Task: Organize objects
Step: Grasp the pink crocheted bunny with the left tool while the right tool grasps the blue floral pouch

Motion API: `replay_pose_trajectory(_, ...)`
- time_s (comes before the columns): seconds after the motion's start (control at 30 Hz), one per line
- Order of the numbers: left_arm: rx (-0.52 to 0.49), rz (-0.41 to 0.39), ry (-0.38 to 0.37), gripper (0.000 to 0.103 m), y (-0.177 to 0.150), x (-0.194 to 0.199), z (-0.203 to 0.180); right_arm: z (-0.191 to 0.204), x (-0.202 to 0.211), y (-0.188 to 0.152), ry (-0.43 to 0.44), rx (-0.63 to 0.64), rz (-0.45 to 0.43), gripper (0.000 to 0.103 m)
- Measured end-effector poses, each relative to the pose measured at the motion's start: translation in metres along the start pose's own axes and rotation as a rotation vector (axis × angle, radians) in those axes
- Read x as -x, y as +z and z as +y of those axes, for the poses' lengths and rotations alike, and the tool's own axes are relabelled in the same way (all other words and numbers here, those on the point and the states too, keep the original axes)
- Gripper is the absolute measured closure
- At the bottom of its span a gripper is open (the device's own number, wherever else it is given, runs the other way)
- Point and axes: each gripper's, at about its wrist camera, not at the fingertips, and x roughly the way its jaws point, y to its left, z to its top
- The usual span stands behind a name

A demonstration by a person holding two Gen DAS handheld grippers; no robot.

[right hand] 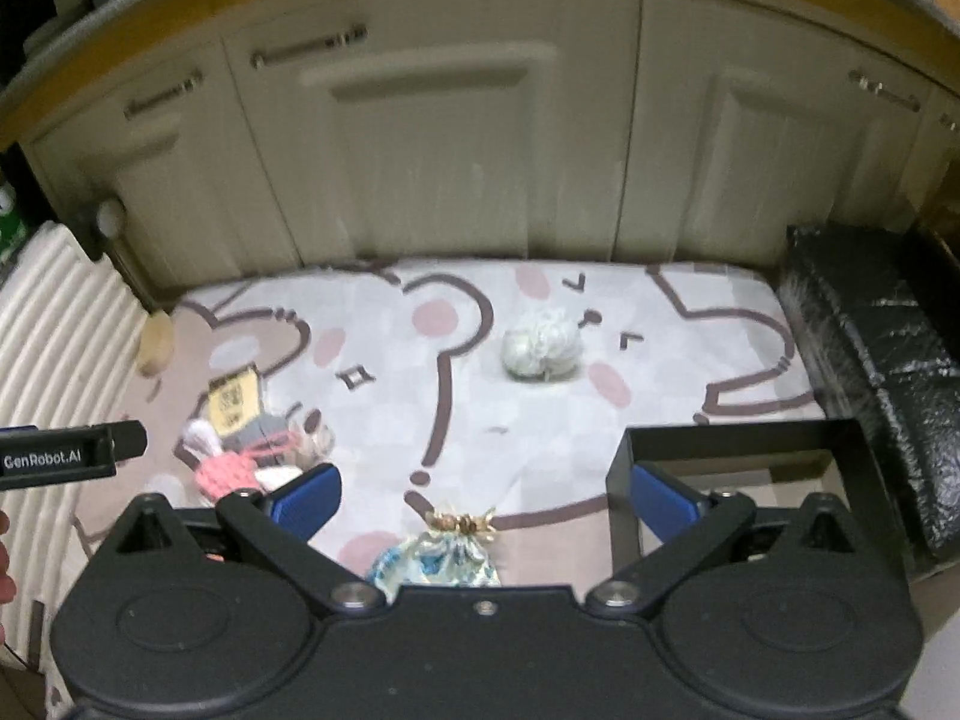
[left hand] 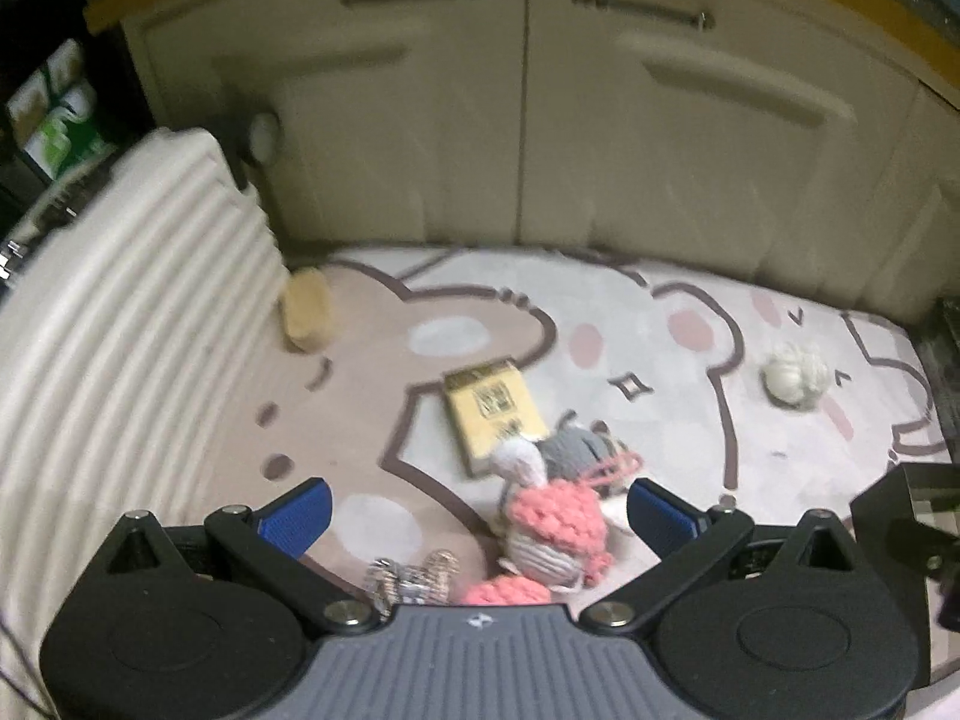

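A pink and white knitted toy (left hand: 552, 531) lies on the cartoon mat (left hand: 660, 372) between the blue pads of my open left gripper (left hand: 477, 519). Behind it lie a grey knitted piece (left hand: 573, 450) and a yellow box (left hand: 492, 411). A white yarn ball (left hand: 795, 375) sits at the right; it also shows in the right wrist view (right hand: 543, 345). A blue-patterned drawstring pouch (right hand: 441, 558) lies between the fingers of my open right gripper (right hand: 483, 507). The knitted toy (right hand: 231, 468) and yellow box (right hand: 234, 399) show at its left.
A black open-frame bin (right hand: 738, 441) stands at the right, beside a black wrapped block (right hand: 876, 372). A white ribbed case (left hand: 108, 324) flanks the left. A tan sponge (left hand: 309, 309) lies beside it. Cream cabinet doors (right hand: 456, 168) close off the back.
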Motion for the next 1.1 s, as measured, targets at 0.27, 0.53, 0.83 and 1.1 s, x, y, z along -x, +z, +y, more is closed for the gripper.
replay_pose_trajectory(0.27, -0.038, 0.083, -0.008, 0.0, -0.005, -0.03, -0.005, -0.013, -0.039, -0.013, 0.054, -0.096, 0.119, 0.0)
replay_pose_trajectory(0.53, -0.122, 0.123, -0.061, 0.021, -0.008, -0.048, -0.015, -0.012, -0.07, -0.02, 0.043, -0.111, 0.195, 0.0)
replay_pose_trajectory(0.83, -0.216, 0.207, -0.071, 0.036, -0.024, -0.078, -0.026, 0.003, -0.098, -0.03, 0.064, -0.039, 0.286, 0.0)
replay_pose_trajectory(1.1, -0.247, 0.244, -0.056, 0.039, -0.032, -0.096, -0.025, 0.015, -0.113, -0.044, 0.07, 0.015, 0.342, 0.0)
